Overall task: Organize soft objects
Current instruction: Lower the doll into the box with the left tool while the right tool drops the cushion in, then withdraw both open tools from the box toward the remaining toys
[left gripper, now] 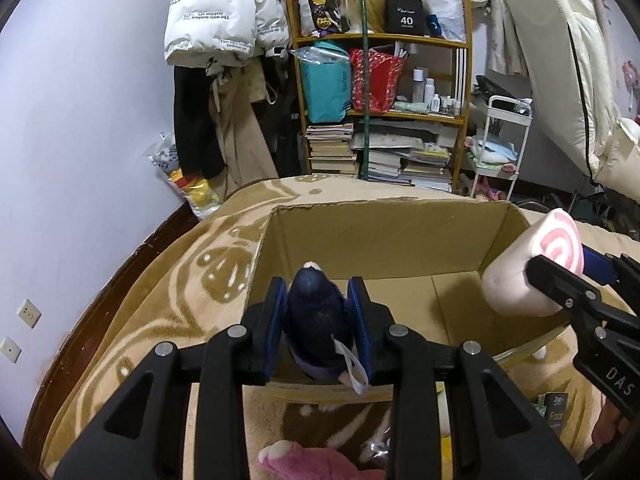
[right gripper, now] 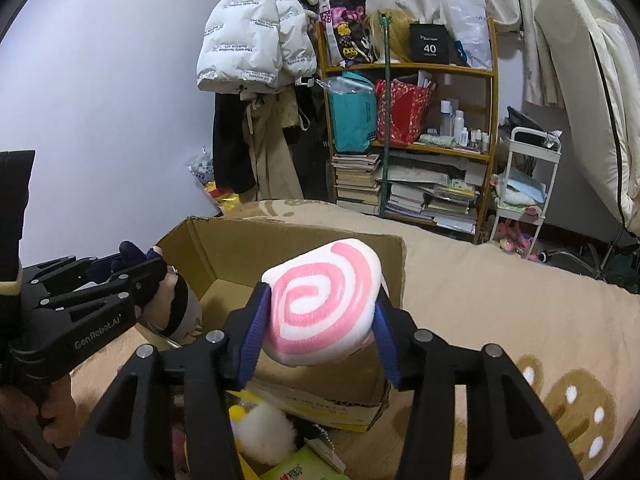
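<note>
An open cardboard box (left gripper: 380, 232) sits on the bed, its inside bare in the left wrist view. My left gripper (left gripper: 318, 292) is shut on a dark navy plush doll (left gripper: 316, 320), held upright over the box's near edge, a white tag hanging from it. In the right wrist view, my right gripper (right gripper: 320, 312) is shut on a white cushion with a pink swirl (right gripper: 324, 308); both blue pads press its sides above the box's (right gripper: 240, 248) near right corner. The left gripper (right gripper: 140, 268) and doll (right gripper: 176, 304) show at the left there.
A beige patterned blanket (left gripper: 160, 300) covers the bed. A pink plush (left gripper: 304, 464), a white fluffy toy (right gripper: 264, 432) and a green packet (right gripper: 304, 464) lie in front of the box. A wooden shelf (left gripper: 380, 80), hanging coats and a white cart (left gripper: 504, 140) stand behind.
</note>
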